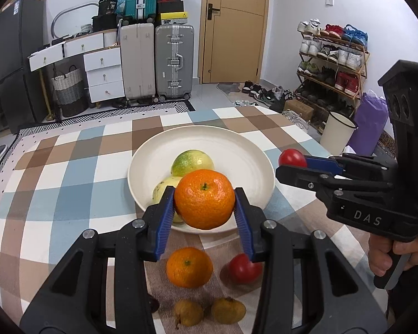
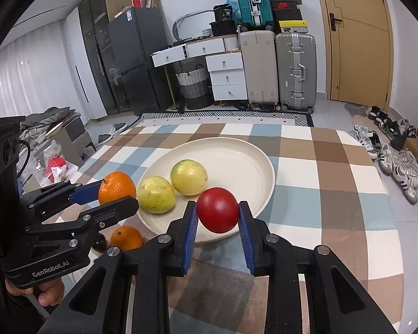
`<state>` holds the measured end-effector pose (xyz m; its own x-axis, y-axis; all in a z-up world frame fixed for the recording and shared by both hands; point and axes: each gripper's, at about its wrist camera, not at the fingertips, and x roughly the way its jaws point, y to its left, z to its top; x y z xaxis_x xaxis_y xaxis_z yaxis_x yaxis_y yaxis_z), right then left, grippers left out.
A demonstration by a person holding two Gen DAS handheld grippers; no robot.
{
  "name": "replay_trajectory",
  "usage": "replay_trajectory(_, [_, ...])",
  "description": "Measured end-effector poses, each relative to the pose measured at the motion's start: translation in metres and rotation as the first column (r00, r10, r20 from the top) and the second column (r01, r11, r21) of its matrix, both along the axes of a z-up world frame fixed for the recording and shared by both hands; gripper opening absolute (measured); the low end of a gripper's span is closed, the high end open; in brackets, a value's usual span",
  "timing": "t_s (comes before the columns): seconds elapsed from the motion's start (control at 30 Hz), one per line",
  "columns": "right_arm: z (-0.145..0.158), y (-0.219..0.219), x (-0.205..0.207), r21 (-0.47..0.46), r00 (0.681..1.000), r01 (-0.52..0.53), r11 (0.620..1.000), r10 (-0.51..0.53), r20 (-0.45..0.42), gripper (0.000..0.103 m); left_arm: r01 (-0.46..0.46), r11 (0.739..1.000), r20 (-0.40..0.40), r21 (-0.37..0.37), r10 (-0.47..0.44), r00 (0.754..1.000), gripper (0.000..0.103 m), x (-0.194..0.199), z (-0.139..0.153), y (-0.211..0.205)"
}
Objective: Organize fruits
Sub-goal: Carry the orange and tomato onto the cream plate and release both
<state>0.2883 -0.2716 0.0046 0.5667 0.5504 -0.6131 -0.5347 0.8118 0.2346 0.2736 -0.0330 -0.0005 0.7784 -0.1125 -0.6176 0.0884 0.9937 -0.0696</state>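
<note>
While the left hand-held gripper (image 1: pixel 204 208) clamps the orange (image 1: pixel 204 199) at its widest girth, the right hand-held gripper (image 2: pixel 217 220) clamps the red fruit (image 2: pixel 218 213) likewise. Both fruits are judged light, rounded, smooth and bruisable; gentle pressure is advised.

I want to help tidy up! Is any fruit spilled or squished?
Nothing looks spilled or squished. Two yellow-green fruits sit in the white bowl; an orange, a red fruit and two small brown fruits wait on the tablecloth.

The right gripper (image 1: pixel 292 164) body reads "DAS". The left gripper (image 2: pixel 117 194) body reads "GenRobot.AI". A black bag (image 2: pixel 223 14) above the drawers shows "38".
</note>
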Motion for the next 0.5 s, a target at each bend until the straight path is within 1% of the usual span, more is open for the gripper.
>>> replay_trajectory(0.13, [-0.006,0.001,0.010,-0.010,1.000,0.003,1.000,-0.003,-0.019,0.029,0.010,1.000,-0.009,0.015,-0.010,1.000,0.039,0.010,-0.004,-0.005])
replay_trajectory(0.27, [-0.012,0.003,0.019,-0.018,0.999,0.004,1.000,-0.005,-0.035,0.029,0.017,0.999,-0.016,0.052,-0.016,1.000,0.039,0.020,-0.011,-0.010])
replay_trajectory(0.5, [-0.017,0.008,0.037,-0.035,0.999,0.008,0.999,-0.009,-0.052,0.030,0.040,0.998,-0.053,0.046,-0.037,0.998,0.039,0.036,-0.018,-0.015])
